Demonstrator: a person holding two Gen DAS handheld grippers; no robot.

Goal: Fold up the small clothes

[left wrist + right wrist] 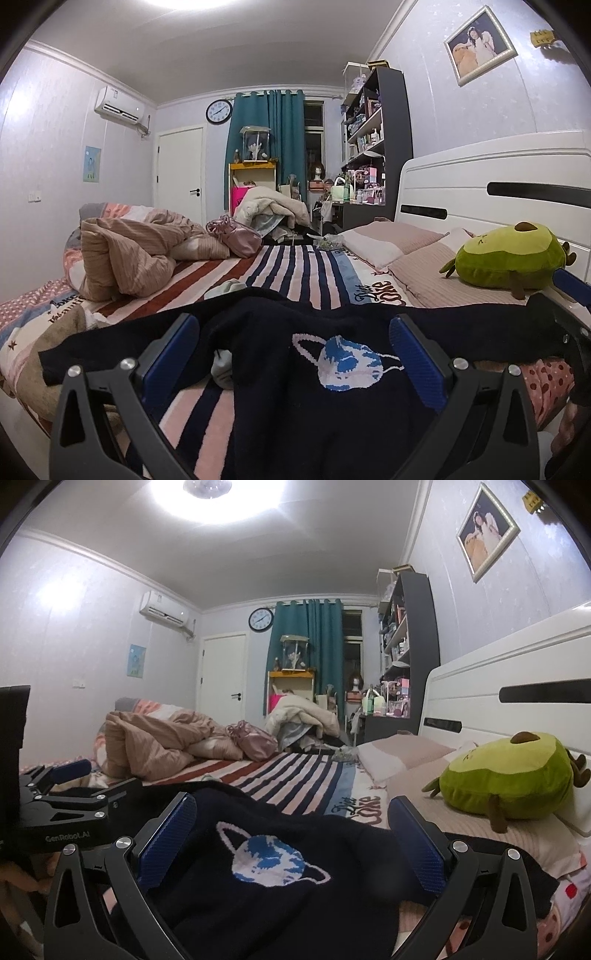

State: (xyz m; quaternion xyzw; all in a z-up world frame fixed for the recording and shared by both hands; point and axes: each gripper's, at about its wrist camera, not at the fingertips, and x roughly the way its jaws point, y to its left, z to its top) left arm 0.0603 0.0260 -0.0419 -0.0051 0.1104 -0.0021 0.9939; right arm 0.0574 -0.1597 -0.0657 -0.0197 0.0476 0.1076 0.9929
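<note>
A small black knitted sweater (303, 398) with a blue-and-white planet motif (349, 363) lies spread on the striped bed sheet (295, 269). My left gripper (295, 350) is open, its blue pads on either side of the sweater's front, low over it. In the right wrist view the same sweater (280, 897) and its planet motif (271, 858) lie between the open fingers of my right gripper (293, 830). The left gripper's black body (62, 808) shows at the left of that view. A white sock (223, 367) lies partly under the sweater.
A green avocado plush (511, 258) rests on pink pillows (421, 273) by the white headboard (495, 184). A crumpled beige duvet (125, 251) and a pink bag (236, 236) lie at the far left of the bed. Another pale sock (225, 288) lies beyond the sweater.
</note>
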